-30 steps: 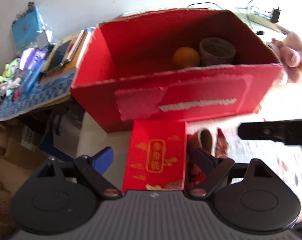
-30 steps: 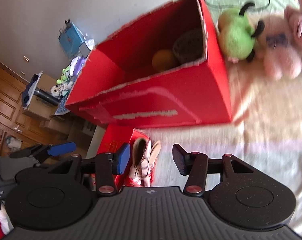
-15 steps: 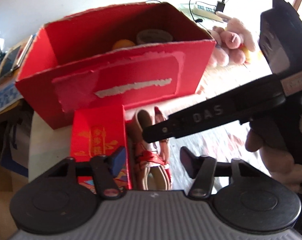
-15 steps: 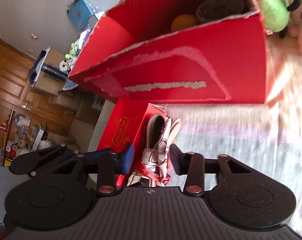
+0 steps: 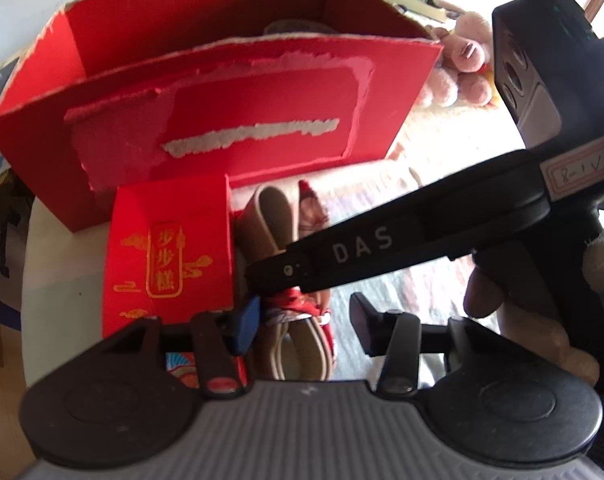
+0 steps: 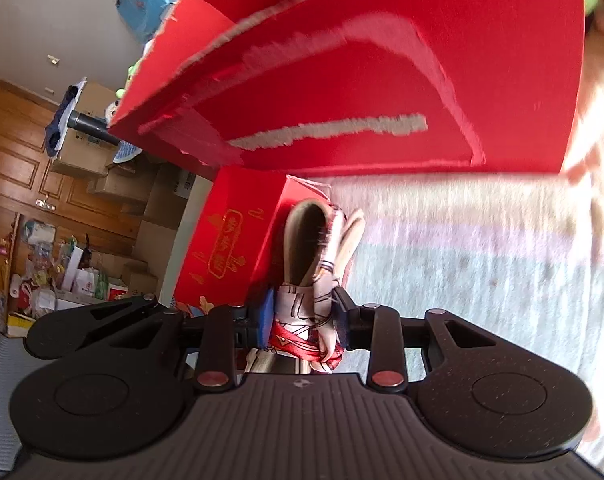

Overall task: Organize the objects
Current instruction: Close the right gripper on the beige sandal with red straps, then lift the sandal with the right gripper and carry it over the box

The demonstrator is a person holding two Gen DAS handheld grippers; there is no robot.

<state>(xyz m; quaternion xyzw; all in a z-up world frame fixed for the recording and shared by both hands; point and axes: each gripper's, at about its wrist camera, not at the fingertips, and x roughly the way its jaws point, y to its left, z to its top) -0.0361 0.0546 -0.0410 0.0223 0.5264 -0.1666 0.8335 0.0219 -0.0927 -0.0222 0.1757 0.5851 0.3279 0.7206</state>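
Right wrist: right tongs (image 6: pixel 302 322) closing, pinching doll (image 6: pixel 308 280).

Big red box (image 5: pixel 222 92) blocks ahead; bedspread (image 6: pixel 482 264) rightward lies open.

a pale patterned bedspread (image 5: pixel 386 208) carries everything. on it sit a big open red box (image 5: pixel 238 120), a small red gift box (image 5: pixel 170 252) just in front, a doll (image 6: pixel 322 264) beside that, and pink plush toys (image 5: pixel 462 64).
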